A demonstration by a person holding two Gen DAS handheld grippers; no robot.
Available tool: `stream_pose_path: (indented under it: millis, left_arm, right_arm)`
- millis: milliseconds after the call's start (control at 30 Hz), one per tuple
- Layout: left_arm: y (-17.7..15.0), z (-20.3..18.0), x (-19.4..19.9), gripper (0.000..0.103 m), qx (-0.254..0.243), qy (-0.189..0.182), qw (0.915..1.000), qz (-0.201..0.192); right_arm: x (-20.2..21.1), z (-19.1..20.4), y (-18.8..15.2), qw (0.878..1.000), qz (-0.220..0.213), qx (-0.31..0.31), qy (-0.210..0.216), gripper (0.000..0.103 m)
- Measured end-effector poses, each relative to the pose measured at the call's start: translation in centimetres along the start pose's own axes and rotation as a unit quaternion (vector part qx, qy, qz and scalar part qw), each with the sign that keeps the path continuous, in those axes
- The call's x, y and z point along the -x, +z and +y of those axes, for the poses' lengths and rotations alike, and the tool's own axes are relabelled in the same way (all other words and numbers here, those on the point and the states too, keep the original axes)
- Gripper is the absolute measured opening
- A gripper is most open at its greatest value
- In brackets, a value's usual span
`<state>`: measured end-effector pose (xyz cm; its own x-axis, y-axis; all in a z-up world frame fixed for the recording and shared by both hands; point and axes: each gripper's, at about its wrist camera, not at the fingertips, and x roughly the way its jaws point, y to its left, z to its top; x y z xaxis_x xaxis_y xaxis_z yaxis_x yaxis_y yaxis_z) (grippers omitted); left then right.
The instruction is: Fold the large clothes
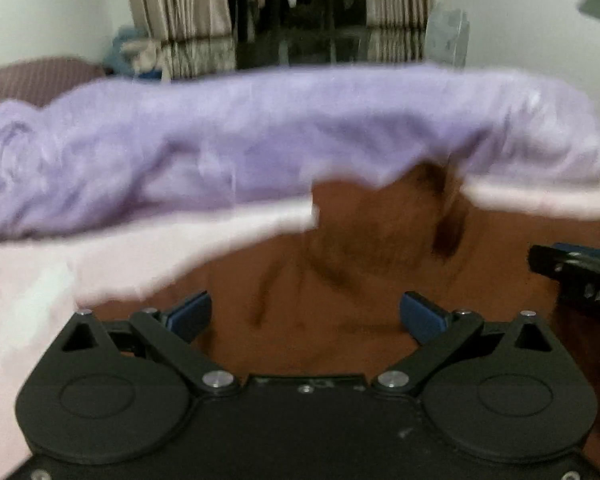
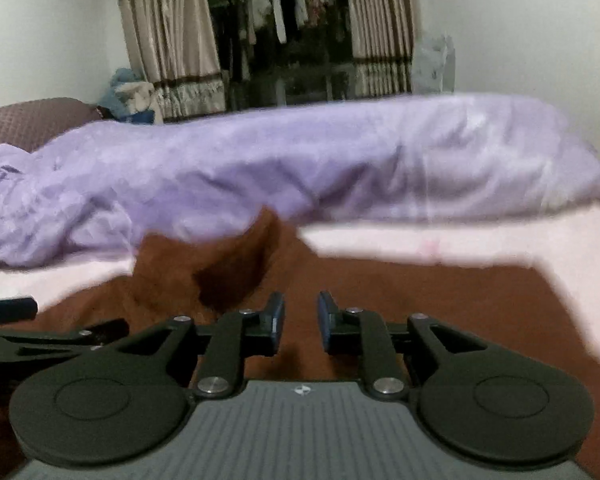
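My left gripper (image 1: 306, 316) gapes wide, right gripper (image 2: 301, 322) narrowly parted, both empty over brown garment (image 2: 380, 284); only the right view shows hanging clothes (image 2: 278, 12).

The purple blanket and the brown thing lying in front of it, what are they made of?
The purple blanket looks like thin, smooth woven fabric, perhaps cotton: it bunches into fine wrinkles and has a faint sheen. The brown garment looks like thicker, matte cloth, maybe fleece or knit: it falls in soft, rounded folds with no shine. Both frames are blurred, so the weave itself cannot be seen.

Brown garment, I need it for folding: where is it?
The brown garment lies on the pale sheet, under both grippers in both views, before the purple blanket.
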<state>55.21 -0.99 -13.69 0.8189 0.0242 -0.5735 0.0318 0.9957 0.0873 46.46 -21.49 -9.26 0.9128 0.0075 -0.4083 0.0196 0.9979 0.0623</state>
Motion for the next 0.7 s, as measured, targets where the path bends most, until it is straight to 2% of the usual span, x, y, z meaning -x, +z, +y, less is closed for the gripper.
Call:
stream_pose_path:
  millis: [33,67,133,267,367,500,567,667,700]
  left_arm:
    - [-0.1,-0.4,-0.9,0.103,-0.006,0.005,0.9997,0.024]
    - [0.1,-0.7,-1.0,0.103,-0.011,0.011,0.9996,0.025]
    - [-0.1,-1.0,-0.7,0.103,-0.021,0.016,0.9996,0.011]
    - [-0.1,-0.6,-1.2,0.103,-0.01,0.005,0.9997,0.021]
    - [0.1,0.2,-1.1,0.103,-0.002,-0.001,0.9997,0.026]
    - [0.6,0.7,-1.1,0.103,-0.004,0.007,0.9995,0.029]
    - [0.7,1.3,-0.7,0.103,-0.004,0.03,0.9991,0.028]
    - [0.8,2.7,-0.7,0.103,-0.021,0.073,0.9968,0.025]
    - [0.9,3.8,-0.8,0.103,-0.013,0.087,0.9958,0.028]
  right_arm:
    - [-1.0,-0.1,-0.3,1.0,0.031,0.001,0.001,0.023]
    - [-1.4,-0.5,-0.7,0.999,0.043,-0.021,0.008,0.023]
    - [-1.3,-0.6,-0.6,0.999,0.044,-0.021,0.009,0.024]
    - [-1.3,-0.6,-0.7,0.999,0.047,-0.009,0.005,0.024]
    - [-1.4,-1.0,-0.4,0.999,0.048,0.013,-0.021,0.024]
    - [-1.3,-3.7,0.0,0.997,0.049,0.009,-0.057,0.024]
    - [-1.1,-4.9,0.1,0.996,0.049,0.008,-0.078,0.023]
    - [-0.5,-7.1,0.3,0.996,0.051,0.003,-0.076,0.015]
    - [-0.3,-7.7,0.3,0.995,0.05,0.003,-0.081,0.011]
